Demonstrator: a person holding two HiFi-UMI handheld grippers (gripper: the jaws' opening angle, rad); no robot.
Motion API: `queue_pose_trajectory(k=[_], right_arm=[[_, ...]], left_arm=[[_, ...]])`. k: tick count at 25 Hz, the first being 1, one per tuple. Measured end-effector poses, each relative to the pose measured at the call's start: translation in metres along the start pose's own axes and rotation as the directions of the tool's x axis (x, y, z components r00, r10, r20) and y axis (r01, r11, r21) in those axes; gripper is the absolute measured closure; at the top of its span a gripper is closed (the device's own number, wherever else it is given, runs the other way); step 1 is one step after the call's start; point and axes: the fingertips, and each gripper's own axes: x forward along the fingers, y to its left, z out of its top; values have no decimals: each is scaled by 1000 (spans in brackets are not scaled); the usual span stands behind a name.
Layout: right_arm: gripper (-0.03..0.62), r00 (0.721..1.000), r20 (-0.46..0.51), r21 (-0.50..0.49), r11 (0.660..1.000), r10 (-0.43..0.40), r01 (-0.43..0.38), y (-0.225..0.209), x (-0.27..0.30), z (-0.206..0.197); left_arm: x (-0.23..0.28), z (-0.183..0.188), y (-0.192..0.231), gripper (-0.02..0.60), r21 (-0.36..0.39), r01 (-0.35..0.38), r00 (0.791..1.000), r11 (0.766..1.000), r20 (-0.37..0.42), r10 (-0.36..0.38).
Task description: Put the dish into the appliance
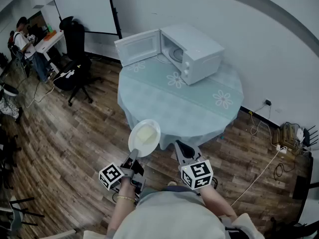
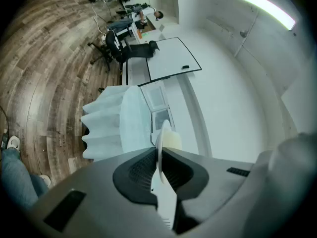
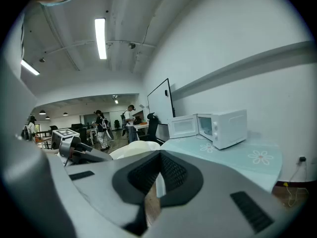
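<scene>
A white dish (image 1: 144, 137) with a pale yellow inside hangs just off the near edge of the round table (image 1: 164, 108). My left gripper (image 1: 133, 156) is shut on the dish's near rim. The left gripper view shows the dish (image 2: 166, 138) edge-on between the pads of that gripper (image 2: 159, 157). The white microwave (image 1: 197, 54) stands at the table's far side with its door (image 1: 138, 47) swung open to the left. My right gripper (image 1: 180, 147) is beside the dish, to its right. In its own view the right gripper (image 3: 158, 157) is shut with nothing in it, facing the microwave (image 3: 225, 128).
A pale green cloth with flower prints covers the table. A black office chair (image 1: 75, 49) and a whiteboard (image 1: 84, 6) stand at the back left. People sit at a desk (image 1: 22, 34) far left. Cables (image 1: 279, 148) lie on the wooden floor at the right.
</scene>
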Motion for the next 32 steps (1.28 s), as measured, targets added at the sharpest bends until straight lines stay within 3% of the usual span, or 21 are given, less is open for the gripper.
queue_pose_trajectory(k=[5,22,32], right_arm=[[589,999,27,14,1000,-17,17,2,-3,4],[589,1000,21,-7,1000,14,-14,-9,-13,0],[589,998,12,10,998,56,-56,-9,1,2]], left_arm=[[-1,-1,-1,551,-35,2,1000,999,-26,-3],[9,-24,-11,551,-12,12,1000,1000,-15,-12],[15,-16,-14,549,-11,3,1000,1000,8,-3]])
